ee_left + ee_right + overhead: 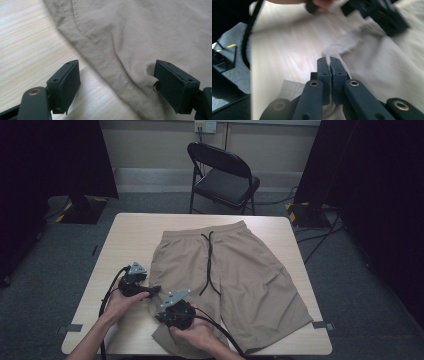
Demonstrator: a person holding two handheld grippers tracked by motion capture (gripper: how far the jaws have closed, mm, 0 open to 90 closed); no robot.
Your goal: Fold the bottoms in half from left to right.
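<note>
Shorts (235,280) of tan cloth lie spread flat on the tabletop (130,235), waistband and dark drawstring (210,262) toward the far edge and the two legs pointing back at the person — a layout that leaves every hem and side seam within easy reach for folding. Both tools work on the leg nearer the person's left. The right hand-held gripper (331,65) has its jaws pressed together on a thin edge of the cloth, which shows as a pale sliver squeezed between the pads; in the high view it sits by the leg's hem near the front edge, and the hem corner looks slightly gathered there, probably so the leg can be lifted and carried over. The left hand-held gripper (117,82) stands with its jaws spread wide, straddling the outer side seam of the shorts — one pad over bare wood, the other on the cloth, gripping nothing yet, seemingly poised to pinch that edge.
</note>
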